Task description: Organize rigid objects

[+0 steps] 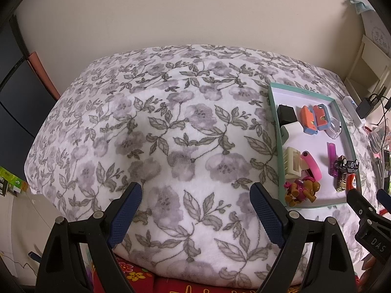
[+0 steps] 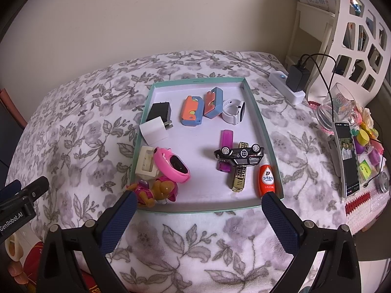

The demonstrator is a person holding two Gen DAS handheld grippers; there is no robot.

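A shallow teal-rimmed tray (image 2: pixel 259 119) lies on the floral blanket (image 2: pixel 80 127); it also shows in the left wrist view (image 1: pixel 271 112). In it lie a black charger (image 2: pixel 158 111), a white charger (image 2: pixel 154 130), two orange-and-blue toys (image 2: pixel 191 111), a white watch (image 2: pixel 234 108), a pink watch (image 2: pixel 172 163), a dog figure (image 2: pixel 154 190), a black toy car (image 2: pixel 240 155) on a purple lighter (image 2: pixel 226 141), and a red bottle (image 2: pixel 266 178). My right gripper (image 2: pixel 199 199) is open and empty at the tray's near edge. My left gripper (image 1: pixel 195 190) is open and empty over bare blanket, left of the tray.
Right of the tray stand a white power strip (image 2: pixel 286 85) with a black plug and cable, a glass jar (image 2: pixel 338 107), a phone (image 2: pixel 347 156) and small colourful items. A white shelf (image 2: pixel 349 22) rises at the back right. A wall is behind the blanket.
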